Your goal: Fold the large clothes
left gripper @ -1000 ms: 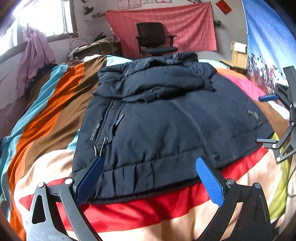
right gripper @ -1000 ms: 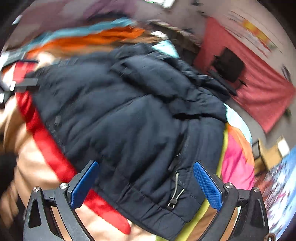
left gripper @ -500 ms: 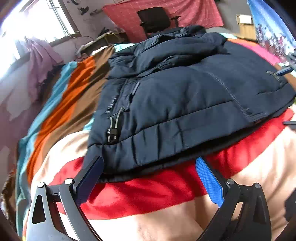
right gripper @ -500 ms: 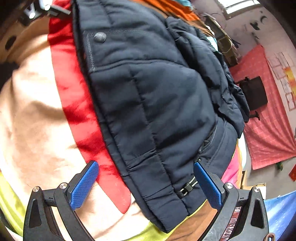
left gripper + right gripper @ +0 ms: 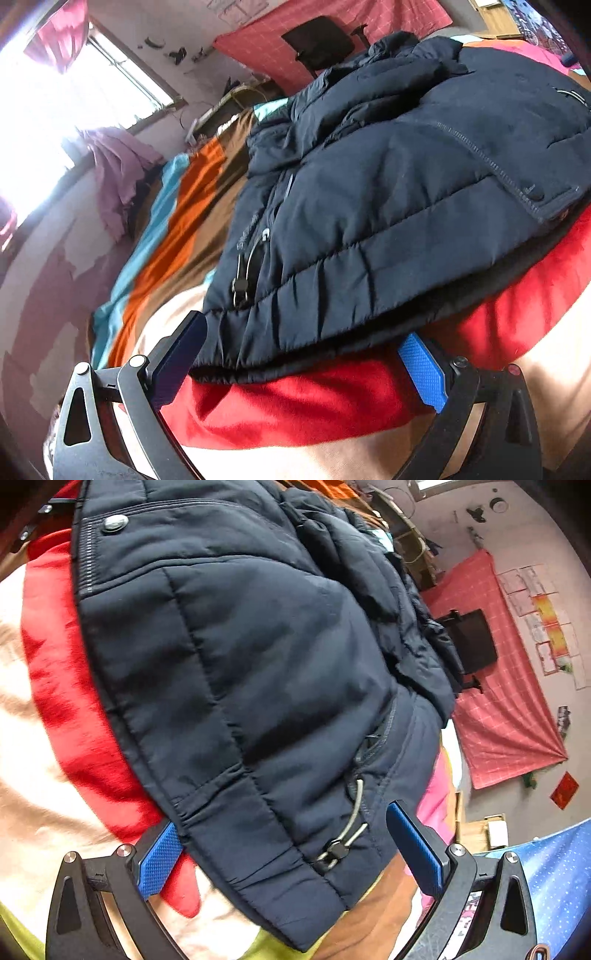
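A dark navy puffer jacket point(image 5: 388, 221) lies folded on a striped bedspread point(image 5: 295, 410). My left gripper point(image 5: 301, 365) is open and low at the jacket's bottom hem, straddling its left corner near a drawcord toggle point(image 5: 240, 284). One blue pad point(image 5: 421, 373) sits just under the hem edge. In the right wrist view the same jacket point(image 5: 258, 646) fills the frame. My right gripper point(image 5: 288, 856) is open around the hem's right corner, with the cord toggle point(image 5: 336, 849) between its fingers and the left pad point(image 5: 162, 860) tucked against the hem.
The bedspread's red and cream stripes point(image 5: 55, 672) lie under the hem. Beyond the bed stand a black office chair point(image 5: 317, 40) and a red cloth on the wall point(image 5: 509, 709). A bright window point(image 5: 74, 92) and a hanging pink garment point(image 5: 118, 166) are at the left.
Both grippers have dropped and moved in toward the jacket's bottom hem. The hem corners now lie between their open fingers. The jacket itself has not shifted.
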Available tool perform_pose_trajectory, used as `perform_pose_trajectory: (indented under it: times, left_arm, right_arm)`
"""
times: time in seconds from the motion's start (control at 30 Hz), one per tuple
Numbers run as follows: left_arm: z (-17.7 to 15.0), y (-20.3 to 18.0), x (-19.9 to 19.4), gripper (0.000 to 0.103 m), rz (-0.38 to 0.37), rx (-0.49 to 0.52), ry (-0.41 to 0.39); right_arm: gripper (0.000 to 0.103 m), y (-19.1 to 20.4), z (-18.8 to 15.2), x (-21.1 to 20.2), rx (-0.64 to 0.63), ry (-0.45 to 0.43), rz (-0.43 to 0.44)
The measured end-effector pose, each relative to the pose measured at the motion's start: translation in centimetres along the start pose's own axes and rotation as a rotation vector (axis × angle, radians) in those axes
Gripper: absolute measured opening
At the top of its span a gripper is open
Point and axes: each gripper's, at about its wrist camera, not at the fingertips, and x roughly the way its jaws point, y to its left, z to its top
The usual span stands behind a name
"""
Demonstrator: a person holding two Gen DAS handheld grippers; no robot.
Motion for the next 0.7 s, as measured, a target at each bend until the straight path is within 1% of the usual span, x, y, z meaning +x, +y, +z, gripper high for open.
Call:
perform_pose_trajectory:
  times: [0.07, 0.17, 0.2, 0.33, 0.4, 0.47, 0.5, 0.57, 0.6, 0.63, 0.67, 0.7]
  left_arm:
    - [0.2, -0.3, -0.4, 0.098, 0.002, 0.015, -0.024]
    - [0.5, -0.5, -0.6, 0.098, 0.007, 0.044, -0.046]
    - [0.7, -0.4, -0.6, 0.098, 0.021, 0.045, -0.054]
    - [1.2, -0.1, -1.2, 0.096, 0.037, 0.051, -0.091]
    - [1.4, 0.0, -1.6, 0.087, 0.041, 0.069, -0.124]
    - [1.5, -0.1, -2.0, 0.067, 0.028, 0.091, -0.143]
    - [1.6, -0.2, -2.1, 0.062, 0.021, 0.098, -0.144]
    - [1.9, -0.3, -2.2, 0.043, -0.002, 0.092, -0.141]
    - [2.0, -0.3, -2.3, 0.04, -0.014, 0.083, -0.14]
    - [2.3, -0.1, -2.5, 0.034, -0.027, 0.072, -0.142]
    - [2.7, 0.1, -2.7, 0.027, -0.044, 0.064, -0.148]
    - [3.0, 0.3, -2.9, 0.025, -0.053, 0.059, -0.157]
  right_arm:
    - [0.103, -0.5, 0.0, 0.1, 0.016, 0.001, -0.034]
    - [0.103, -1.6, -0.1, 0.0, 0.072, -0.012, -0.023]
    - [0.103, -2.0, -0.1, -0.1, 0.087, -0.02, -0.027]
    - [0.103, -3.4, 0.2, -1.2, 0.144, -0.072, -0.08]
    - [0.103, -4.4, 0.3, -1.3, 0.187, -0.091, -0.087]
    - [0.103, -5.3, 0.3, -1.7, 0.242, -0.11, -0.09]
    - [0.103, -5.7, 0.3, -1.9, 0.27, -0.121, -0.089]
    - [0.103, -6.4, 0.2, -2.5, 0.328, -0.148, -0.086]
    - [0.103, -6.9, 0.1, -2.9, 0.364, -0.165, -0.084]
    - [0.102, -7.4, 0.0, -3.3, 0.399, -0.183, -0.083]
    - [0.101, -7.3, -0.1, -3.8, 0.424, -0.197, -0.081]
    - [0.096, -7.6, -0.2, -4.3, 0.451, -0.221, -0.065]
